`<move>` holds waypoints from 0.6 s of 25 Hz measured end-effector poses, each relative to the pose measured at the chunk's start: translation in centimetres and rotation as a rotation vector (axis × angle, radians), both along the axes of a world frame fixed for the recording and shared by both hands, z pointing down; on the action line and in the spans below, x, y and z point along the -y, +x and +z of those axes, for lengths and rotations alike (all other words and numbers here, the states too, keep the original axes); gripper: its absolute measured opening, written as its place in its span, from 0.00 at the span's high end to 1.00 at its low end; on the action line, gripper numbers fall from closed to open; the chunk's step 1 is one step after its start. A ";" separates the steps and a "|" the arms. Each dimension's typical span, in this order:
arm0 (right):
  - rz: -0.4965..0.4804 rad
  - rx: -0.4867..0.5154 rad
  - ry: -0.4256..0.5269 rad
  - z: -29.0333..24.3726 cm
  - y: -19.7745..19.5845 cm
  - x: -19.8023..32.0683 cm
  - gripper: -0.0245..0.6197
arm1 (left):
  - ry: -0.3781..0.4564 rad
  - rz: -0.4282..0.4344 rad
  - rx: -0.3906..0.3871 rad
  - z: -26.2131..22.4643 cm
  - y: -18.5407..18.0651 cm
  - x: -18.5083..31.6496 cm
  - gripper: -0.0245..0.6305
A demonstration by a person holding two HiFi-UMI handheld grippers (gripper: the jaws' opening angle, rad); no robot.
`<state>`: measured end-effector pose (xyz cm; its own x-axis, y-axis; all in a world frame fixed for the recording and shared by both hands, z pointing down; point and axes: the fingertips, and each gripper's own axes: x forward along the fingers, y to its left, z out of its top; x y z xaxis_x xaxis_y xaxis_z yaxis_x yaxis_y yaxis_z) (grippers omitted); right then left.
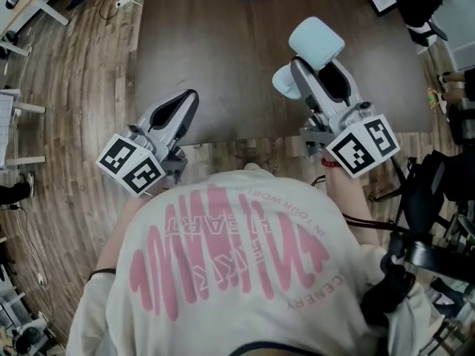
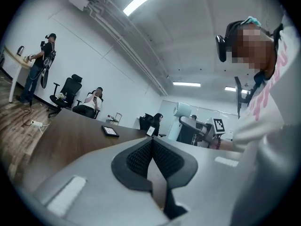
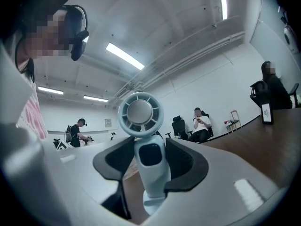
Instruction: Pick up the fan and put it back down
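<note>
The fan (image 3: pixel 140 113), judged light, rigid & top-heavy w/ a smooth stem, is clamped mid-stem by the right gripper (image 3: pixel 150 155); the left gripper (image 2: pixel 151 147) is seen closed, empty.

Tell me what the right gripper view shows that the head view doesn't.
Only the right gripper view: the round grille face of the pale blue handheld fan and a seated person in a white shirt. Only the head view: the left gripper, jaws together and empty, and the holder's white shirt with pink print. Both: the fan clamped in the right gripper, and the dark brown wooden table.
</note>
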<state>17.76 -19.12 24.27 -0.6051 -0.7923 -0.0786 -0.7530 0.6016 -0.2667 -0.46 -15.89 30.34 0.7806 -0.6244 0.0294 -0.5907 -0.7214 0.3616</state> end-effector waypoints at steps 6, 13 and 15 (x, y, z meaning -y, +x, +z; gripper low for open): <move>0.050 0.015 0.022 -2.5 -3.8 -3.7 0.63 | 0.054 0.022 -0.010 -2.8 -5.0 -2.0 0.93; 0.095 0.016 0.041 -3.2 -7.2 -8.5 0.63 | 0.055 0.059 -0.034 -2.5 -8.8 -5.2 0.93; 0.110 0.014 0.050 -3.4 -8.2 -10.1 0.63 | 0.055 0.074 -0.045 -2.6 -9.8 -6.4 0.93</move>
